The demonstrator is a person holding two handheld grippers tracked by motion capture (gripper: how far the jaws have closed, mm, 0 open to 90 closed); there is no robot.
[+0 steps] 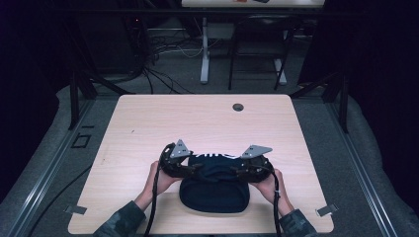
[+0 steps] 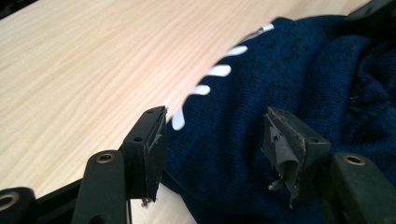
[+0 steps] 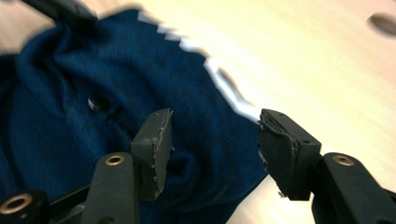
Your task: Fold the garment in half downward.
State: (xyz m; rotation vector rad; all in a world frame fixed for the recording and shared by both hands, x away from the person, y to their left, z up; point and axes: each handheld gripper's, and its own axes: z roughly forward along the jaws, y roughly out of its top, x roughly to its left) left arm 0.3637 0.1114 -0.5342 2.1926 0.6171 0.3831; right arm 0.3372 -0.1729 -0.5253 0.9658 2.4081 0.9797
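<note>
both tools, left tool (image 2: 212, 140) and right tool (image 3: 212, 144), gape apart over the navy knit garment (image 1: 213, 190) on the tabletop (image 1: 148, 123). risk: the jaws pinch several knit layers, or their frayed pads snag it.

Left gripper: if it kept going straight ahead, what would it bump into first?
Probably the blue sweater. The left gripper is open with the cloth between and just ahead of its jaws, though depth is hard to judge.

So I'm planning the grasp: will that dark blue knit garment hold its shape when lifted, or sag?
Probably sag: the dark blue knit garment lies rumpled in soft folds. Likely light, and the knit should grip rather than slip. Both grippers' fingers stand open over it.
</note>
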